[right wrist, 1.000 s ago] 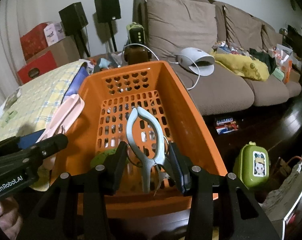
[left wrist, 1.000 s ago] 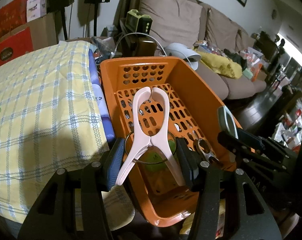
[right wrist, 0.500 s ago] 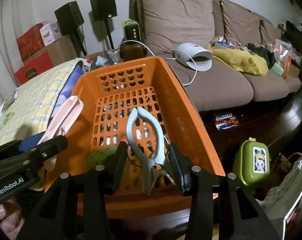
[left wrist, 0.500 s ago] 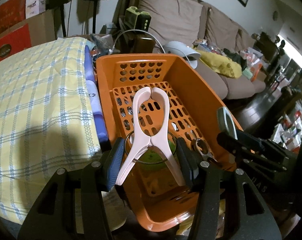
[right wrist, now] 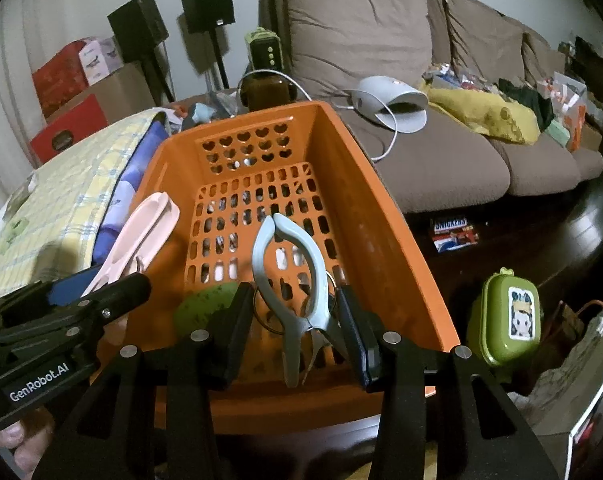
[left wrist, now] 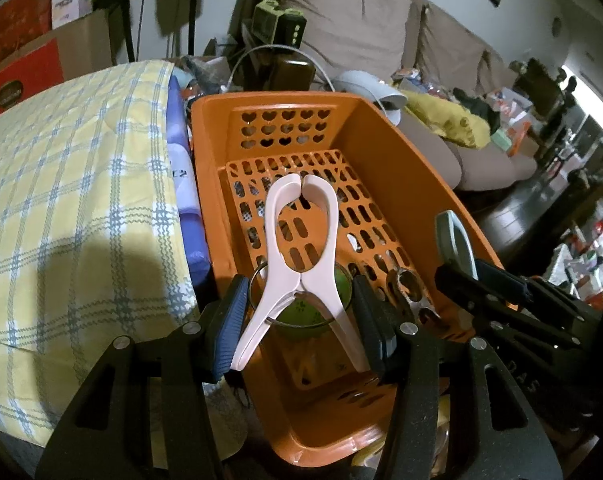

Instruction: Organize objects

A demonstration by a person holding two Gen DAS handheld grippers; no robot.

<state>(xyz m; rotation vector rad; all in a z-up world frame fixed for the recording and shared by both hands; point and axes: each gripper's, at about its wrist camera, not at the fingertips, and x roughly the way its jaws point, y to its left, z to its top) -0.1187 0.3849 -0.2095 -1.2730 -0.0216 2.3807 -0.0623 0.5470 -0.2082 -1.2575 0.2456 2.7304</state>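
An orange perforated basket (left wrist: 385,152) stands beside the checked cloth, with a green round thing (left wrist: 307,314) lying on its floor. My left gripper (left wrist: 299,300) is shut on the handles of a large pink clothes clip (left wrist: 301,240), held above the basket with its tips pointing away from me. My right gripper (right wrist: 293,312) is shut on a light blue clip (right wrist: 301,248) in the same way, over the basket's (right wrist: 361,168) near right part. In the right wrist view the pink clip (right wrist: 141,232) and the left gripper (right wrist: 81,308) show at the left.
A yellow checked cloth (left wrist: 61,200) covers the surface on the left, with purple rolls (left wrist: 181,184) along the basket. A brown sofa (right wrist: 441,160) with a white device (right wrist: 393,100) lies behind. A green case (right wrist: 505,316) sits on the dark floor at the right.
The left gripper with the pink clip has drifted slightly towards the basket, away from the cloth. The right gripper has held still. Both grips are unchanged.
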